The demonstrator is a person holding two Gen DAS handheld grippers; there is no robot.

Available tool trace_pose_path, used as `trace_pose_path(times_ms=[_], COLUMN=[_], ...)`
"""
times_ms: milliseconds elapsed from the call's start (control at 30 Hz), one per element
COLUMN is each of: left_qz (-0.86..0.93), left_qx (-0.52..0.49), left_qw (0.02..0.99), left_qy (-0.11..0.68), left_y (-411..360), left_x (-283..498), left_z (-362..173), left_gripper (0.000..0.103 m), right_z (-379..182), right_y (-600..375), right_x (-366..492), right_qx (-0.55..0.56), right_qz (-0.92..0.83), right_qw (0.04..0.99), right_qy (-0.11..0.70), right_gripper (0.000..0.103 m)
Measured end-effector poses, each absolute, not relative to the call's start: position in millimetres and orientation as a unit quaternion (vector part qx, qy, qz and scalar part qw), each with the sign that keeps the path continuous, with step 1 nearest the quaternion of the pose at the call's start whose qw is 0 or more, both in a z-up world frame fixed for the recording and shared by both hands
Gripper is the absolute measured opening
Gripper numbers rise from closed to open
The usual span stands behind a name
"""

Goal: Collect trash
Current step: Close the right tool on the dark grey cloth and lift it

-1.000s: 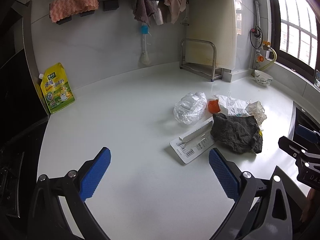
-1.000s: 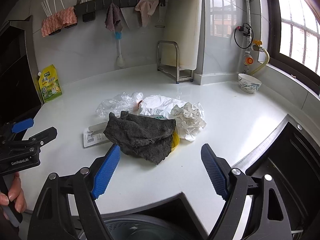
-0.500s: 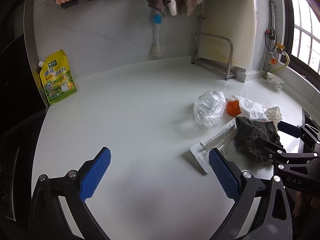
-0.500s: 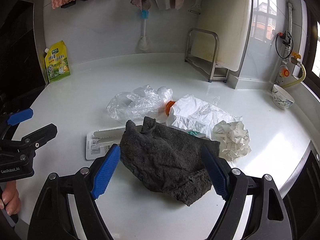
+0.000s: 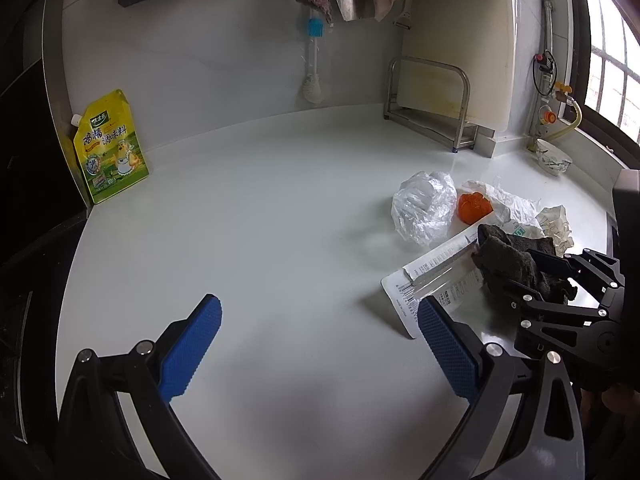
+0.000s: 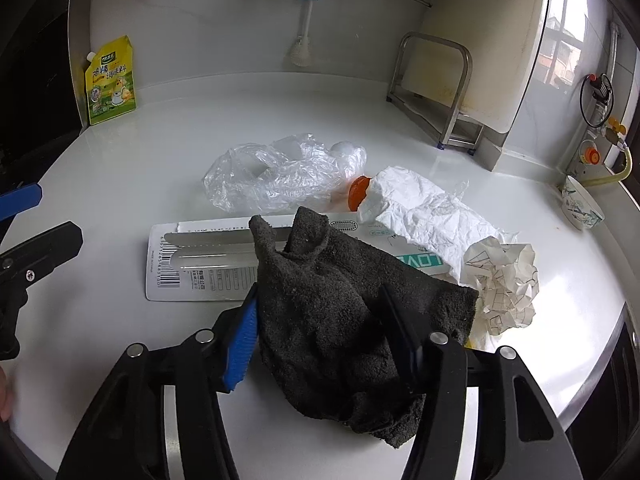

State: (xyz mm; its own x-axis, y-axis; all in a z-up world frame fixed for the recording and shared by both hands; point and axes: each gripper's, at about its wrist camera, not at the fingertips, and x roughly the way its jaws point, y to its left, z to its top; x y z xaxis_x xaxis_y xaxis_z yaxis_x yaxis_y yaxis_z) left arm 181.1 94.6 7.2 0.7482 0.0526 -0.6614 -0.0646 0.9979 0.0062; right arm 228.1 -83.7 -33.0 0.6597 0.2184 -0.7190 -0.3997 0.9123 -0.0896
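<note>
White surface (image 5: 280, 208), curved at its near edge, trash heaped toward the right of the left wrist view and mid-frame in the right wrist view. Right gripper (image 6: 320, 332) low over the heap, its fingers closing with a dark grey cloth (image 6: 340, 300) bunched between them; the blue pad of the left-hand finger (image 6: 242, 344) lies against the cloth's edge, the other finger is pressed into the folds. In the left wrist view the same gripper (image 5: 560, 280) shows at the right edge, tips buried in the cloth (image 5: 508, 260). The cloth lies across a flat white packaging card (image 6: 192, 264) with a barcode at its left end; the card rests on the surface and juts left from under the cloth. Behind the card, a crumpled clear plastic bag (image 6: 280, 176). Just right of the bag, a small orange item (image 6: 358, 196), partly hidden, touching a crumpled white wrapper (image 6: 420, 208). At the right end of the heap, a wad of white paper (image 6: 504, 280) printed with thin lines, beside the cloth's right corner. Left gripper (image 5: 316, 344) at the bottom of its own view, fingers spread wide, nothing between them, only bare surface beneath; the card's near corner lies just past its right finger (image 5: 448, 348). Upper left of both views: a yellow seasoning pouch (image 5: 110, 148) propped upright against the wall. Upper right: a metal rack (image 5: 432, 104) holding a pale cutting board (image 5: 456, 40). Far right: a small patterned bowl (image 6: 580, 208) near the window.
</note>
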Motion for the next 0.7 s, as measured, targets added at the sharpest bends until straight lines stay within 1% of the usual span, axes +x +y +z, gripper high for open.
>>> trace_pose_path(times_ms=[167,200,367,533,700], left_qz=[0.016,0.014,-0.018,-0.064,-0.095], left_qx=[-0.012,-0.014,-0.016,-0.008,0.030], left_qw=[0.936,0.936,0.936,0.927,0.921], left_qy=[0.352,0.351,0.352,0.371,0.377], left_y=[84,82,67,51,41], left_x=[185,186,196,210,223], left_z=[9,9,9,5,4], left_gripper=[0.097,0.097,0.097,0.097,0.097], right_z=[-22,-19,-5,6,14], right_y=[-101,-106,-136,-163,-185], right_x=[218,216,205,194,188], right_qx=[-0.079,-0.067,-0.007,0.031,0.077], right_qz=[0.170,0.169,0.167,0.156,0.162], right_qw=[0.913,0.914,0.920,0.925,0.923], right_qy=[0.364,0.363,0.354,0.346,0.339], right_gripper=[0.036,0.031,0.027,0.025,0.025])
